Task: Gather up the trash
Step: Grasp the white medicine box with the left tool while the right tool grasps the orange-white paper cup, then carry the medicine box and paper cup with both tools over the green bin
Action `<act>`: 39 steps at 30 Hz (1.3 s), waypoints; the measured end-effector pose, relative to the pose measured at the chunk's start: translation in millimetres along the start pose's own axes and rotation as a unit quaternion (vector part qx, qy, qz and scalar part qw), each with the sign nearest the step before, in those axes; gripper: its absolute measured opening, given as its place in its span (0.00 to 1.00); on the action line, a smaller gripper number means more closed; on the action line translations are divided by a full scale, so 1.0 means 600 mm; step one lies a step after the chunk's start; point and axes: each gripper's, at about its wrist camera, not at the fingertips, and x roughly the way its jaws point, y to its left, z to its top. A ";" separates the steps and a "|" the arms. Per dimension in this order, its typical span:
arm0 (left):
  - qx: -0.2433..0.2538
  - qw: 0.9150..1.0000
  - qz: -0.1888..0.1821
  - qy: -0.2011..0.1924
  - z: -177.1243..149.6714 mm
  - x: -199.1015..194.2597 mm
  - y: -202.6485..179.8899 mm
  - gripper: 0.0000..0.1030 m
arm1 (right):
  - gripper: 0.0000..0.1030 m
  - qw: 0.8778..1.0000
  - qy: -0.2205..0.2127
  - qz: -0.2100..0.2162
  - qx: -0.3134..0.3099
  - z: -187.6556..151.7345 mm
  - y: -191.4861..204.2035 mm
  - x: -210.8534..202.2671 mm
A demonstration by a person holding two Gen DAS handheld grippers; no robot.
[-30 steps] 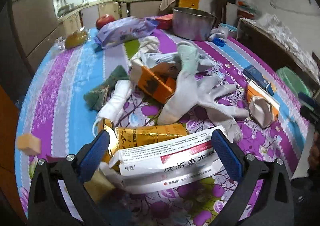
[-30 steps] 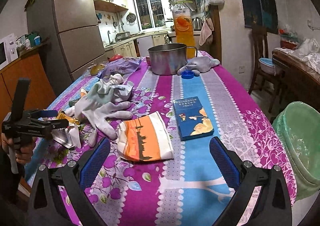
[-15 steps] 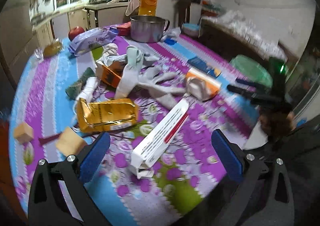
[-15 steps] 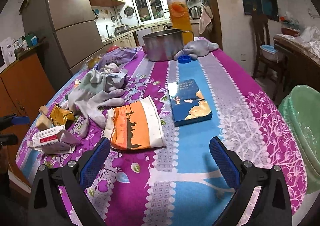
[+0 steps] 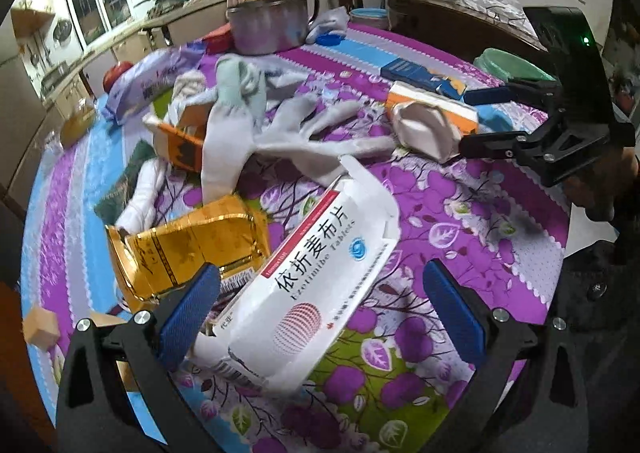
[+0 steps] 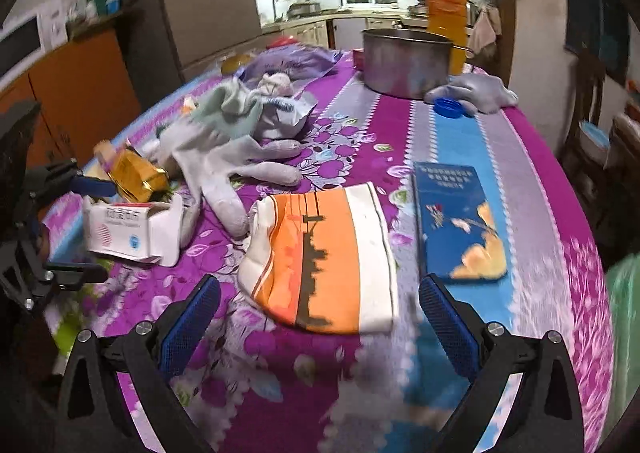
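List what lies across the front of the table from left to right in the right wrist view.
white medicine box → orange-and-white pouch → blue box → green bin beyond the table edge.

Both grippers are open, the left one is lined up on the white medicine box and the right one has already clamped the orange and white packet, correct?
Not quite. The right gripper is open too: in the right wrist view its jaws stand wide apart, and the orange and white packet lies free on the tablecloth ahead of them. The rest holds: the left gripper is open, with the white medicine box between its fingers.
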 end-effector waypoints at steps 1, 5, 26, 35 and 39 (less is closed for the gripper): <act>-0.001 1.000 -0.001 0.003 -0.003 0.004 0.001 0.95 | 0.96 1.000 0.006 0.004 -0.003 0.007 0.001 0.008; -0.011 1.000 -0.026 0.014 -0.013 0.011 0.001 0.77 | 0.96 0.999 0.035 0.015 0.015 0.016 -0.003 0.034; -0.076 0.996 -0.041 -0.031 -0.026 -0.037 -0.030 0.46 | 0.80 0.999 -0.020 0.026 0.019 -0.003 0.005 -0.011; -0.101 0.994 0.012 -0.046 0.029 -0.053 -0.044 0.46 | 0.80 0.998 -0.057 0.002 0.020 -0.001 -0.001 -0.070; -0.114 0.992 0.042 -0.043 0.072 -0.048 -0.046 0.46 | 0.80 0.997 -0.074 -0.011 0.023 0.004 -0.011 -0.104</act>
